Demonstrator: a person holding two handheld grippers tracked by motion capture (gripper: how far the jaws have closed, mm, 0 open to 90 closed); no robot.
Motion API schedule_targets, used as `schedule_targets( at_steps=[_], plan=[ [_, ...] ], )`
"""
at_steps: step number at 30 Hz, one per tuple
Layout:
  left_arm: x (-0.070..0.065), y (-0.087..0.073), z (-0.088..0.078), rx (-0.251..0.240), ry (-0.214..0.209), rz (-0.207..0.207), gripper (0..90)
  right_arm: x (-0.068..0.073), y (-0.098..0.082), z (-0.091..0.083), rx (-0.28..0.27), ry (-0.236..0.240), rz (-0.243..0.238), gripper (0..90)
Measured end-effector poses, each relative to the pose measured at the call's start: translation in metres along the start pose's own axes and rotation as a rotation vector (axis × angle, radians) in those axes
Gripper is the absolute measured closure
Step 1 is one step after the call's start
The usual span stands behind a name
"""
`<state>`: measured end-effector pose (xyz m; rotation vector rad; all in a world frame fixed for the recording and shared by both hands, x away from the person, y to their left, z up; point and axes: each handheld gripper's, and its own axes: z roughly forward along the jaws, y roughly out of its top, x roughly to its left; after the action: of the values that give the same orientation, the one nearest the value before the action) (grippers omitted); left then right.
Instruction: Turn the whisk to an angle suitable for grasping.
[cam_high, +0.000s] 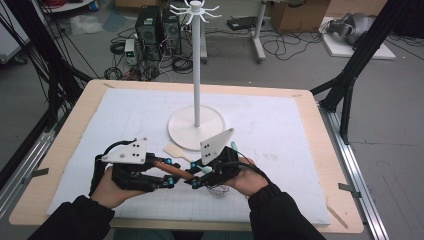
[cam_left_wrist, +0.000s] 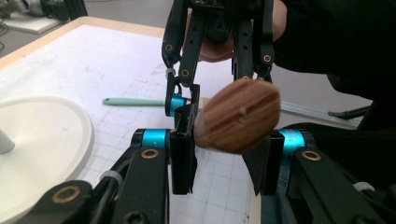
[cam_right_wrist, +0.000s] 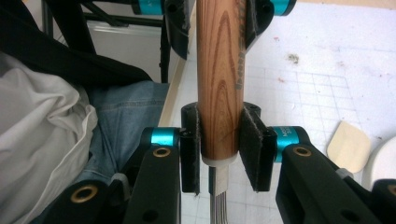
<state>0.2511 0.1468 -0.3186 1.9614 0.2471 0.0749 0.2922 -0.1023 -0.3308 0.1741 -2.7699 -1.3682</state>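
Note:
A whisk with a brown wooden handle (cam_high: 175, 170) hangs level above the white mat, between my two grippers. My left gripper (cam_high: 169, 173) is shut on the handle's free end, whose rounded tip (cam_left_wrist: 240, 116) sits between its pads (cam_left_wrist: 183, 154). My right gripper (cam_high: 196, 175) is shut on the other end of the handle (cam_right_wrist: 219, 70), just above the metal wires (cam_right_wrist: 218, 200). Those wires (cam_high: 217, 190) stick out under the right hand. In the right gripper view the left gripper (cam_right_wrist: 219, 14) clamps the handle at the top.
A white stand's round base (cam_high: 196, 131) and tall pole with hooks (cam_high: 195, 10) rise just behind the grippers. A flat wooden spatula (cam_high: 176, 150) lies by the base. A mint-green utensil handle (cam_left_wrist: 133, 101) lies on the mat (cam_high: 280, 125). The table's near edge is close.

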Motion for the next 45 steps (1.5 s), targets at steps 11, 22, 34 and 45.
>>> schedule_targets(
  at_steps=[11, 22, 34, 45],
  plan=[
    [0.0, 0.003, 0.001, -0.04, -0.02, -0.011, 67.2, 0.001, 0.006, -0.001, -0.067, 0.021, 0.008, 71.0],
    [0.007, 0.009, -0.005, -0.072, 0.027, -0.046, 70.0, -0.005, 0.008, -0.001, -0.111, -0.002, 0.05, 70.6],
    [0.013, 0.022, -0.006, -0.035, 0.123, -0.066, 70.1, -0.007, 0.015, 0.0, -0.105, -0.16, 0.068, 64.4],
    [0.014, 0.024, -0.006, -0.02, 0.152, -0.076, 70.1, -0.005, 0.021, 0.006, -0.071, -0.226, 0.03, 71.3]
  ],
)
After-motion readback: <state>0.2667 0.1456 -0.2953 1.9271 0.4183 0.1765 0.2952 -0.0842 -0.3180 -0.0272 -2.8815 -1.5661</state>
